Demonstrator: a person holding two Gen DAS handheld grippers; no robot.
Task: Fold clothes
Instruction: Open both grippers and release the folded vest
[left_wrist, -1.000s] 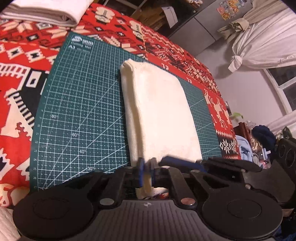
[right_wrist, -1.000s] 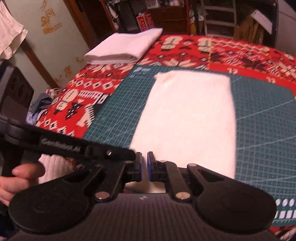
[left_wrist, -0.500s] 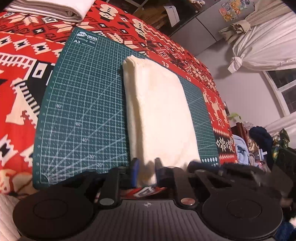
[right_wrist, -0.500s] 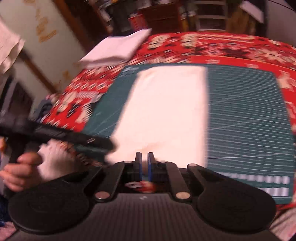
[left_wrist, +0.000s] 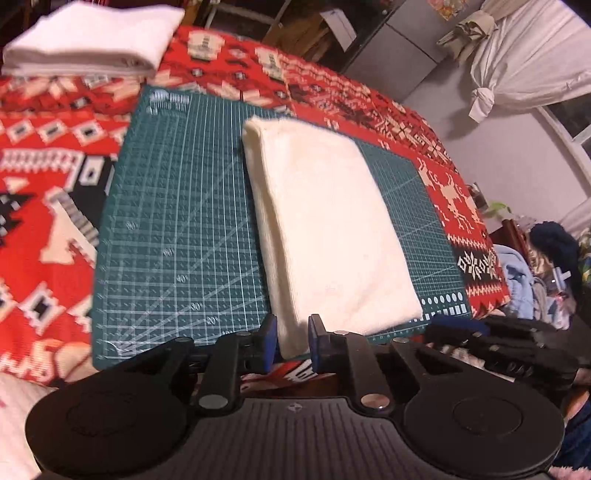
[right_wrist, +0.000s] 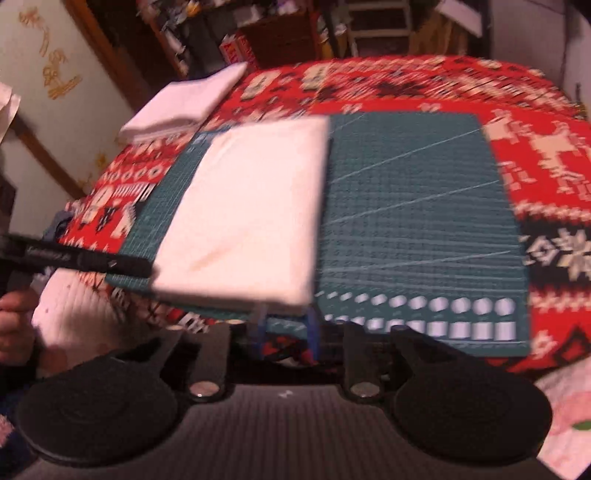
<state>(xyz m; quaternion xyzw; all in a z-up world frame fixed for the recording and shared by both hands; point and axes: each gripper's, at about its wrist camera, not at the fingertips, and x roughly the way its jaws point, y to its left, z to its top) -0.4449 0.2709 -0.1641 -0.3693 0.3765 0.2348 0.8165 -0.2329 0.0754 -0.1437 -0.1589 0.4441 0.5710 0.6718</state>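
We held our left gripper (left_wrist: 291, 339) and right gripper (right_wrist: 284, 328) low, side by side, jaws parted.

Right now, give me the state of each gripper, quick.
Left gripper: open, fingers either side of the near corner of the folded cream cloth, not clamped.
Right gripper: open, at the cloth's near edge; blurred.

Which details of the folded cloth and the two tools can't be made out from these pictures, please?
- Cream cloth, near edge: in the left wrist view, the left tool hides part of it.
- Right tool: in the right wrist view motion blur smears its fingers; contact with the cloth is unclear.
- Cutting mat: its printed numbers are too blurred to read.
- White folded pile: cut off by the top edge.
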